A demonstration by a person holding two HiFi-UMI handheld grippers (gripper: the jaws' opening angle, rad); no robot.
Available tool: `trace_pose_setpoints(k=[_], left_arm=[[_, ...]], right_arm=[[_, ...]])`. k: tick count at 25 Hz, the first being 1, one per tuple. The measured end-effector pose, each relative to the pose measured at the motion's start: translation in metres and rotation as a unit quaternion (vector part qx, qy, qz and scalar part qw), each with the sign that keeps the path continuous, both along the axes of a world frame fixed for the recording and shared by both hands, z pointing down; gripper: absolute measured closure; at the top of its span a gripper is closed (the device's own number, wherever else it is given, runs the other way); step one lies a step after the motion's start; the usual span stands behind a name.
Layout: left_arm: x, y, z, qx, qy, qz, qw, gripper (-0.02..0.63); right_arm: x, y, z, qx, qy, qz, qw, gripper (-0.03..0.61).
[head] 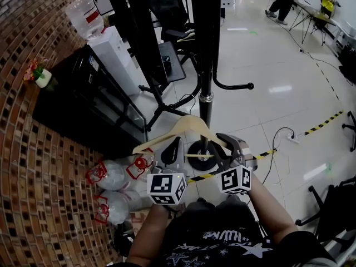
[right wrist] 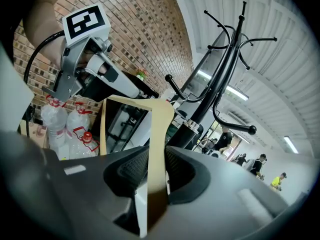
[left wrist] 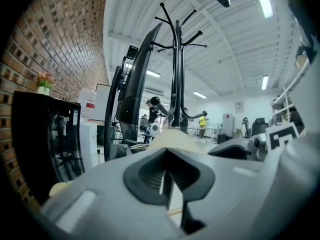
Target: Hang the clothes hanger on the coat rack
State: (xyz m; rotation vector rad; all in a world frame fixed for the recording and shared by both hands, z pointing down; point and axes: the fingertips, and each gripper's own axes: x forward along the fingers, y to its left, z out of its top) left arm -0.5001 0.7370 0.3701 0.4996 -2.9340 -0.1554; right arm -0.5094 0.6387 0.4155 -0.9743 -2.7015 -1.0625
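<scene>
Right gripper (right wrist: 152, 169) is clamped on the flat wood of the hanger (right wrist: 159, 134) - pads press both faces and the strip runs straight up out of the jaws. Left gripper (left wrist: 167, 176) has its jaws nearly together with a pale sliver between the pads and the hanger's wood rising just beyond, so I read it as pinching the other arm.

Why two grips: one on each side of the apex keeps the hanger level and stops it pivoting, and it leaves the top middle free for hooking on. I can't make out the hook itself in any view.

Hanger sits low and close in, apex in front of the coat rack (head: 206, 49) pole just below its metal collar. Contact with the pole - can't tell.

Not hung yet. The top pegs (left wrist: 192, 36) are well above both grippers; a lower ball-tipped peg (head: 250, 85) sticks out to the pole's right in the head view and looks like the nearer target.

Next move, my guess: raise both grippers together, holding the hanger level, so the hook clears a peg before lowering on.
</scene>
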Motion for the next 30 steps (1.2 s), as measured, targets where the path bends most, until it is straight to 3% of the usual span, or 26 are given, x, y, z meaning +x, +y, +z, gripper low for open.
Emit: trace_pose_setpoints(k=[9, 17, 30], left_arm=[[-0.006, -0.002, 0.001, -0.001, 0.000, 0.008, 1.0000, 0.609], [-0.012, -0.004, 0.002, 0.000, 0.003, 0.014, 0.9999, 0.609], [-0.017, -0.010, -0.001, 0.002, 0.005, 0.012, 0.9999, 0.609]], right_arm=[[-0.004, 0.000, 0.012, -0.004, 0.020, 0.002, 1.000, 0.474], [-0.011, 0.000, 0.015, -0.036, 0.041, 0.010, 0.998, 0.469], [-0.015, 0.003, -0.029, -0.085, 0.010, -0.002, 0.996, 0.488]])
